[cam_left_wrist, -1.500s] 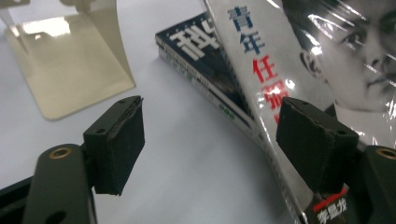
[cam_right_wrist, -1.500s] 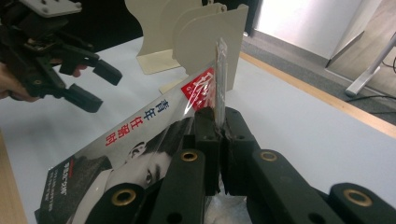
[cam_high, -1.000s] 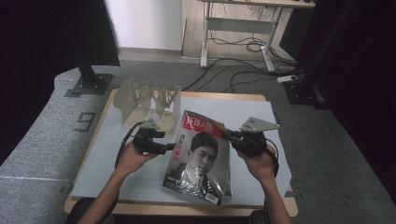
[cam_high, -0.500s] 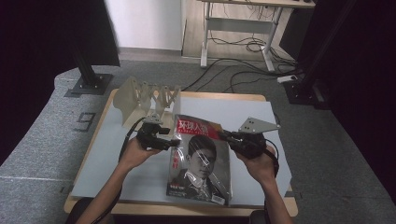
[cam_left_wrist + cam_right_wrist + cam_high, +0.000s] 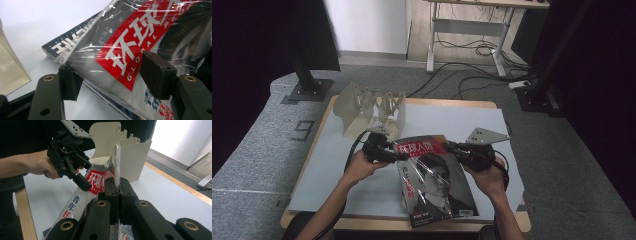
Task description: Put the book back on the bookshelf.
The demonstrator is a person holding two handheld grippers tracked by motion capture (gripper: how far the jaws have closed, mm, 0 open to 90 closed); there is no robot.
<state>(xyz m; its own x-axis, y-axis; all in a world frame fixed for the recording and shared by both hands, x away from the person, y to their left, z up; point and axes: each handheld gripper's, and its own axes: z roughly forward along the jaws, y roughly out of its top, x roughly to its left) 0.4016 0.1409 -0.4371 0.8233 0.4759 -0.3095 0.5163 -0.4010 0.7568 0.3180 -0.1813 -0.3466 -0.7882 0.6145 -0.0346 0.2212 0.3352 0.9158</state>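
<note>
Magazine (image 5: pixel 434 182), in slick plastic wrap, lies mid-frame, top edge raised off the surface (image 5: pixel 337 165); it looks floppy, light and slippery, best pinched at the edges. Right tool (image 5: pixel 117 188) is clamped on one edge. Left tool (image 5: pixel 112 75) straddles the corner, having just narrowed, pads seemingly not pressing. Rack (image 5: pixel 367 107) slots behind are hard to judge.
</note>
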